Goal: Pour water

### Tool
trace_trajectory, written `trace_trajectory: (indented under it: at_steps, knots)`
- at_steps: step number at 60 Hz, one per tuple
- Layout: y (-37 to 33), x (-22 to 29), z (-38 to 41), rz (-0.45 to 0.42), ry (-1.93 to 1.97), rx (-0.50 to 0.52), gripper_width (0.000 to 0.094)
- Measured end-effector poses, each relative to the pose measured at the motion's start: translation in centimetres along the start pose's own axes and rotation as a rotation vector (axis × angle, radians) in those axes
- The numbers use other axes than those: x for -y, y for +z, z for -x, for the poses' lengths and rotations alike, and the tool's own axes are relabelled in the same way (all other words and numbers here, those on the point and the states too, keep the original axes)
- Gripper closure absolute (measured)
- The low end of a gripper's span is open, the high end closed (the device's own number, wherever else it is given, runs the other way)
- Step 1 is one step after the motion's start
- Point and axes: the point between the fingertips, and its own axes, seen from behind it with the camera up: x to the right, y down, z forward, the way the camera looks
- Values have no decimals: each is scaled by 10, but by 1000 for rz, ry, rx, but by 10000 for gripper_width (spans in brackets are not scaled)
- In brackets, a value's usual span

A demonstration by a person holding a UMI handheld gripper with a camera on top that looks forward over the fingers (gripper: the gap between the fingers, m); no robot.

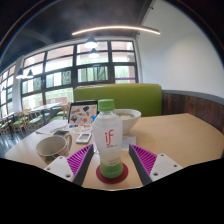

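Observation:
A clear plastic bottle (108,130) with a green cap and a white label stands upright on a round red coaster (113,179) on the wooden table (185,135). It holds a greenish liquid at its base. My gripper (112,148) is open. The bottle stands between the fingers, with a small gap to the purple pads (80,158) on either side. A grey mug (52,148) stands on the table to the left of the left finger.
A white bowl (129,118) sits just behind the bottle to its right. An open laptop (80,114) and a phone (84,136) lie behind on the left. A green bench back (125,97) and large windows (70,70) are beyond the table.

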Motion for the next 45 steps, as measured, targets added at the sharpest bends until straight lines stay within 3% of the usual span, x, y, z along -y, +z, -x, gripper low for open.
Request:
trace_trajectory:
  at_steps: [10, 27, 45]
  knots:
    - [-67, 7, 10, 6, 16, -40, 108]
    - [-215, 27, 53, -93, 73, -72, 111]
    - [-260, 14, 61, -129, 92, -77, 104]
